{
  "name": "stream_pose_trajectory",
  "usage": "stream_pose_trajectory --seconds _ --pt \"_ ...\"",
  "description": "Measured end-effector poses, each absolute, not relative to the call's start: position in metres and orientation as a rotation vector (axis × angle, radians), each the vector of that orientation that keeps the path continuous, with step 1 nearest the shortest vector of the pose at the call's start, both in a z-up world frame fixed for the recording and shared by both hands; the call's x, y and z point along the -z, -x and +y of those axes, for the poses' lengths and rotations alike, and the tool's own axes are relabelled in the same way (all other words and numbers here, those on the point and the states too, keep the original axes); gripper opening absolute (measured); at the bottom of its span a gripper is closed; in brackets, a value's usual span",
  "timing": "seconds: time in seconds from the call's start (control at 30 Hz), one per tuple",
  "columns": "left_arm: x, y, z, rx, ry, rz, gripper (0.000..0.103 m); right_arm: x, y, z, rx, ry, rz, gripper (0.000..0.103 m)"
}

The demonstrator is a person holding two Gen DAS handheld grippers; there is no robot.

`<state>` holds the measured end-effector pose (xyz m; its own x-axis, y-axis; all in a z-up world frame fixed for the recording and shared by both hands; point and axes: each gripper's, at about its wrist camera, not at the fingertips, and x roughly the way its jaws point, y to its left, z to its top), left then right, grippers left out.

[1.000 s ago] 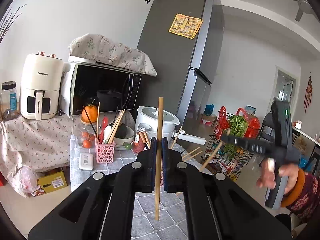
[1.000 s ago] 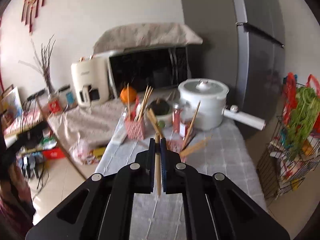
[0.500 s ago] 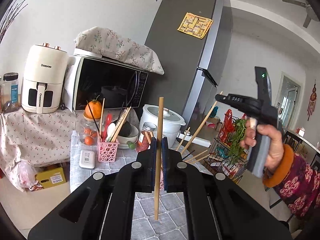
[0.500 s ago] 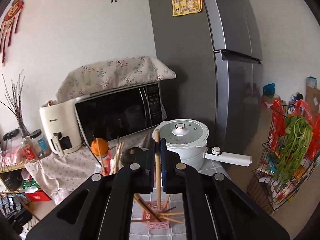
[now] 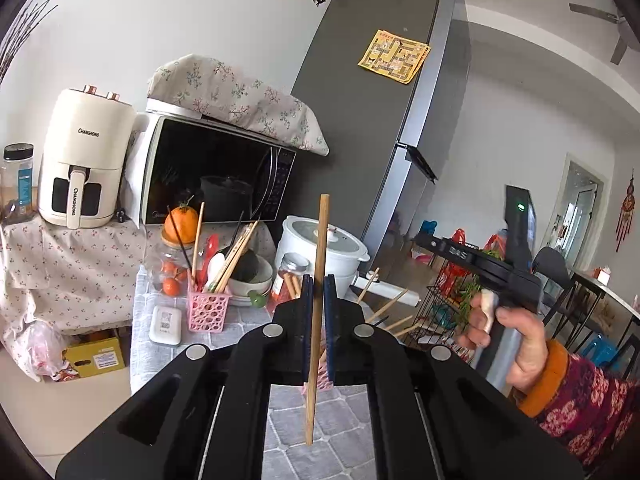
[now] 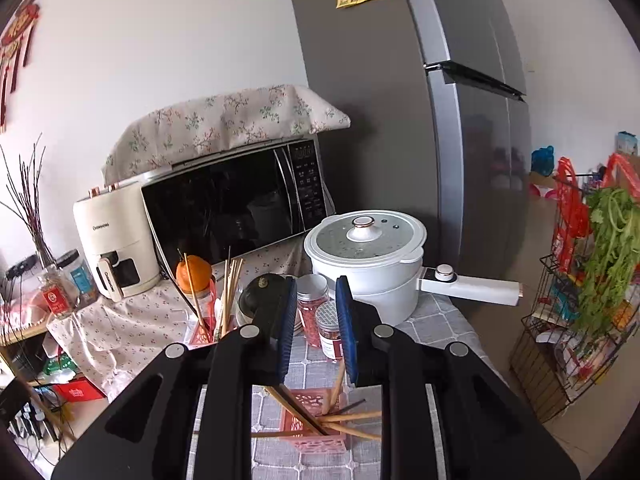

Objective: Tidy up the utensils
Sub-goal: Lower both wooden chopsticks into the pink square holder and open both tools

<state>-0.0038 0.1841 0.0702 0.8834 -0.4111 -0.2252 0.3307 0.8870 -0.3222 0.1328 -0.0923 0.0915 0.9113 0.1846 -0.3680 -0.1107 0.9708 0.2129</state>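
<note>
A pale wooden chopstick (image 5: 318, 300) stands upright, clamped between the closed blue pads of the left gripper (image 5: 319, 292) above a grey checked tablecloth (image 5: 344, 416). The right gripper (image 6: 316, 320) hangs over a pink basket (image 6: 316, 424) of chopsticks, its jaws opening with nothing between them; half a second ago they pinched a chopstick. Behind stand a microwave (image 6: 236, 204), white pot (image 6: 368, 252) and grey fridge (image 5: 380, 120).
</note>
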Motion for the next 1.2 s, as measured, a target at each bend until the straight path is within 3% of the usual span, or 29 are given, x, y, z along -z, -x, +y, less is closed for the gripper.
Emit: stream_pose_trajectory --seconds 0.23,0.6,0.87,1.0,1.2 --pt "-0.113 -0.026 0.143 0.411 0.284 0.228 0.004 -0.087 -0.085 -0.132 -0.096 -0.227 0.393 0.038" --pt "-0.103 -0.096 0.080 0.325 0.217 0.258 0.004 -0.015 -0.069 -0.181 0.025 -0.274 0.514 0.038" --pt "-0.053 -0.128 0.058 0.288 0.164 0.371 0.005 -0.001 -0.078 -0.184 0.030 -0.263 0.544 0.039" --pt "-0.044 -0.114 0.062 0.278 0.157 0.378 0.026 0.002 -0.074 -0.184 0.038 -0.253 0.544 0.048" --pt "-0.059 -0.076 0.076 0.269 0.158 0.336 0.034 -0.001 -0.067 -0.182 0.044 -0.255 0.540 0.049"
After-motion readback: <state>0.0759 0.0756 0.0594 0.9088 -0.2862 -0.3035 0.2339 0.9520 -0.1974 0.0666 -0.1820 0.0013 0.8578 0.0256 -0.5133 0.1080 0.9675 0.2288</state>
